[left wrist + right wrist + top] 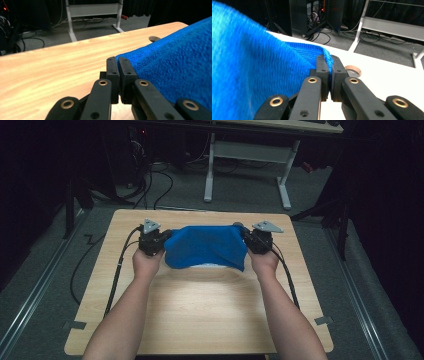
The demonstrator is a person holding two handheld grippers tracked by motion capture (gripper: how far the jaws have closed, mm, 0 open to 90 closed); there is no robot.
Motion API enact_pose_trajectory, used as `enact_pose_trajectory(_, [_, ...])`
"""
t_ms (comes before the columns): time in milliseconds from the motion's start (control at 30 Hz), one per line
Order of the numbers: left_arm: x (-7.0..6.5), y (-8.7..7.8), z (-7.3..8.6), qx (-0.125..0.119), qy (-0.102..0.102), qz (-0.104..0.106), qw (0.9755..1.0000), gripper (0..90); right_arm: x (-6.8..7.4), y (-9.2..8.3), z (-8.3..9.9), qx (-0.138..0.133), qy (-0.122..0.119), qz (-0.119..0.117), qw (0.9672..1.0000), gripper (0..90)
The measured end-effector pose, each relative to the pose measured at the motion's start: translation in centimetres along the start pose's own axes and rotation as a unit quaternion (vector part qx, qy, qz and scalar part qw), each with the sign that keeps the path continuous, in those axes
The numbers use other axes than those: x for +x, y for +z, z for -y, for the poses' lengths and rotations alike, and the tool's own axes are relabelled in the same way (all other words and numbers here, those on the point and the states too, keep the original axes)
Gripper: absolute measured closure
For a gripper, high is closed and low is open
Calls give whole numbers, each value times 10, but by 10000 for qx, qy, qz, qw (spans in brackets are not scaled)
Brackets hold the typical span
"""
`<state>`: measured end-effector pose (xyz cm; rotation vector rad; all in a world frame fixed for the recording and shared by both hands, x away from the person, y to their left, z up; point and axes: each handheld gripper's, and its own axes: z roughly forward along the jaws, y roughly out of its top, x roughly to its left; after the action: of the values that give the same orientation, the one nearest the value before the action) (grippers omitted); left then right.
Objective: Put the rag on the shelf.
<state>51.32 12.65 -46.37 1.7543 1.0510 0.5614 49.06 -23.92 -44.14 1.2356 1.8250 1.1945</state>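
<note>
Being counted: 1 blue cloth (pixel 206 247), 2 grippers, left (pixel 150 241) & right (pixel 259 240), 2 hands, 1 wooden table (pixel 200 305), 1 white desk frame (pixel 247 152) behind.

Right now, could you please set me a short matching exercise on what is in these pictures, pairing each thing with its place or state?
Things:
1. left gripper
2. right gripper
3. blue cloth
4. white desk frame

Places or states:
A. stands on the floor beyond the table
B. stretched between the two grippers above the wooden table
C. shut on the cloth's corner at the high view's left
D. shut on the cloth's corner at the high view's right

Pairs: 1-C, 2-D, 3-B, 4-A
</note>
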Motion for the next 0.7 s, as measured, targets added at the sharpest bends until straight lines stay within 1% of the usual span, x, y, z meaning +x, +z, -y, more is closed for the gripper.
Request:
enact_pose_trajectory(33, [0, 0, 2, 4, -41, 24, 10000, 879, 0, -1, 3, -2, -9, -14, 10000, 881])
enact_pose_trajectory(133, [-2, 1, 9, 46, -62, 75, 9999, 879, 2, 0, 10, 110, -68, -25, 9999, 881])
enact_pose_trajectory(233, [-3, 3, 12, 63, -94, 120, 9999, 878, 3, 1, 16, 147, -36, -46, 9999, 881])
enact_pose_trajectory(300, [-3, 5, 15, 85, -123, 154, 9998, 878, 3, 1, 19, 117, -37, -60, 9999, 881])
enact_pose_trajectory(467, [-4, 10, 20, 195, -129, 195, 9995, 878, 2, 6, 30, 249, -11, -57, 9997, 881])
enact_pose_trajectory(567, [-4, 13, 24, 228, -198, 217, 9993, 877, 1, 7, 35, 331, 2, -38, 9994, 881])
enact_pose_trajectory(700, [-5, 17, 29, 317, -228, 235, 9990, 875, 0, 6, 43, 319, 54, -20, 9995, 881])
